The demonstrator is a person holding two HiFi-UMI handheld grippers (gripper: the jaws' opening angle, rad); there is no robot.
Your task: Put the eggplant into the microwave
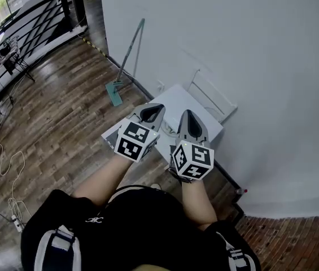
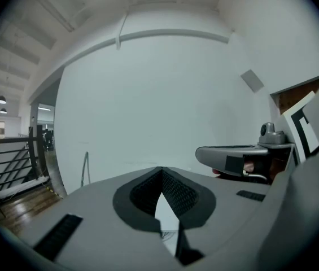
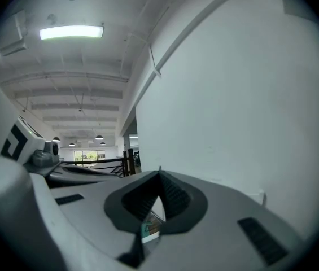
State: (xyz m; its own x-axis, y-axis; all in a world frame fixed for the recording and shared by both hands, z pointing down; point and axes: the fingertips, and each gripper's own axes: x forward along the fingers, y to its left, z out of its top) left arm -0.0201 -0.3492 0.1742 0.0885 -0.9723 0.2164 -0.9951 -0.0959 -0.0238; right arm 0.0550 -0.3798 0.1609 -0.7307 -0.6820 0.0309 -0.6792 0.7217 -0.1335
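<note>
Fingers point(image 2: 145, 195) of our left gripper point(image 1: 158, 107) and right gripper point(image 1: 186, 115) meet tip to tip with nothing between them, both held level before us. Below them stands a white table point(image 1: 177, 101), and beyond it the wall point(image 1: 249, 49). None of the 3 views shows eggplant or microwave, so we cannot tell whether it is inside or lies elsewhere.

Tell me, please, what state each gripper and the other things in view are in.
left gripper: shut, nothing between its jaws.
right gripper: shut, nothing between its jaws.
mop: leaning against the white wall, head on the floor.
white table: standing against the wall, below both grippers; no eggplant or microwave shows.
</note>
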